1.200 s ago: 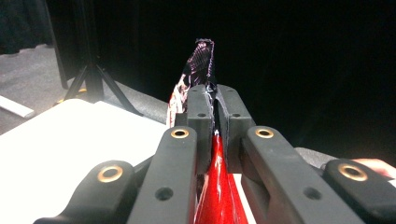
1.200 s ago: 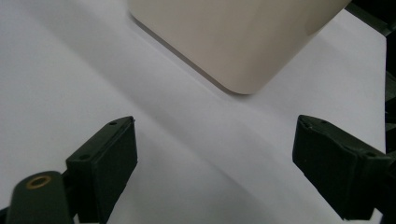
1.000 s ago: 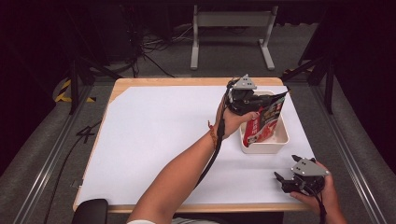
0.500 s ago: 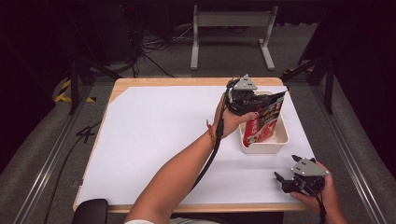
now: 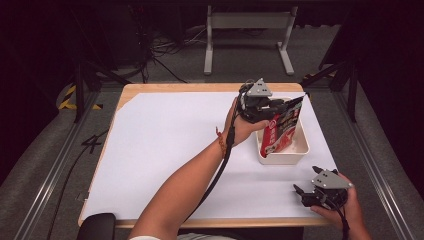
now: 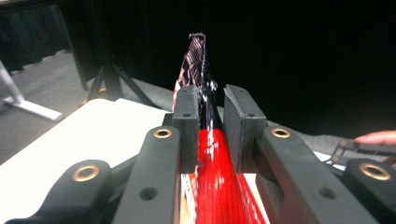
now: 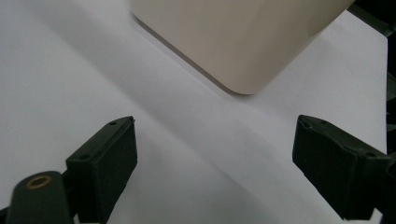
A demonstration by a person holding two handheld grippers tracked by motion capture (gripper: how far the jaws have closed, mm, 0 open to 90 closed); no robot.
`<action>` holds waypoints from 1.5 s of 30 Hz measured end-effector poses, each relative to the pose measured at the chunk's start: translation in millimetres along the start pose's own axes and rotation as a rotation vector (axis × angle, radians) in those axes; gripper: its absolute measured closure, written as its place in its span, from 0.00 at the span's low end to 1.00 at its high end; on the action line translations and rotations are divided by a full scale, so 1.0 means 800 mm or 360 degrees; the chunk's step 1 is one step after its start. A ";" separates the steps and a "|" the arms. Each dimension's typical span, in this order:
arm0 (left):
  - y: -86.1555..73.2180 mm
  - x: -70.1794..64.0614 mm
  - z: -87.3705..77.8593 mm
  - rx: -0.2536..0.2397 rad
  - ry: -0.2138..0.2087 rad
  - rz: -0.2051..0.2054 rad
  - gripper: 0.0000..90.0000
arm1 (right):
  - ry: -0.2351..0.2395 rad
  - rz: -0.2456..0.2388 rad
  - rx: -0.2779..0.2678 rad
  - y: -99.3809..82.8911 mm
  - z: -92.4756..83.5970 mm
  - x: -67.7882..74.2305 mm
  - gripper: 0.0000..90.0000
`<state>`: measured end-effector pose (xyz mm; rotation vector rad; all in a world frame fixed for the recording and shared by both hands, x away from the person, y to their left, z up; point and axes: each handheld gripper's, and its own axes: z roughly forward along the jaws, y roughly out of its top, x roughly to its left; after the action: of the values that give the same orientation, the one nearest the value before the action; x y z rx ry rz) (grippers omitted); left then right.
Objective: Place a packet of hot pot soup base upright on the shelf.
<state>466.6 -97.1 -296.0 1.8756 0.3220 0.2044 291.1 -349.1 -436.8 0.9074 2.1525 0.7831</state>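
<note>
The left half of the table (image 5: 165, 145) is bare: a flat white matte sheet over a pale wooden top whose edge shows at the far left corner and along the near side. Toward the right, the left gripper (image 5: 272, 107) reaches over the far right part of the table and is clamped on the top of a red snack bag (image 5: 280, 131); in the left gripper view its black jaws stand close together with the glossy, crinkled red film pinched edge-on between them, the bag's dark printed seal sticking up beyond. The bag stands tilted in a white bin (image 5: 282, 157), its lower end down inside and its top leaning out over the far right rim. I judge the placing nearly done: the bag is in the bin but not yet released, so what is left is to let go and draw the hand away. The bin is a small rectangular tub of smooth, cream-white plastic with rounded corners. At the near right, the right gripper (image 5: 302, 194) rests low by the table's edge with its jaws spread wide and empty, aimed at the bin's near corner.
</note>
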 end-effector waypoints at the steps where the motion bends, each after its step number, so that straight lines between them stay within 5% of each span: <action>1: 0.000 -0.001 -0.002 0.0014 0.0012 0.0021 0.84 | 0.0000 0.0002 0.0001 0.000 0.000 0.000 0.15; 22: -0.004 -0.005 -0.035 0.0125 0.0087 0.0187 0.65 | 0.0002 -0.0008 0.0007 0.001 0.000 0.002 0.15; 37: -0.006 -0.009 -0.064 0.0199 0.0232 0.0267 0.37 | 0.0003 -0.0012 0.0006 0.002 0.000 0.003 0.15; 45: -0.014 -0.016 -0.074 0.0279 0.0296 0.0341 0.30 | 0.0002 -0.0012 0.0005 0.002 0.000 0.003 0.15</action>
<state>435.5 -44.2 -287.4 2.0695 0.2718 0.5124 290.6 -346.8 -436.6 0.8998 2.1573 0.7770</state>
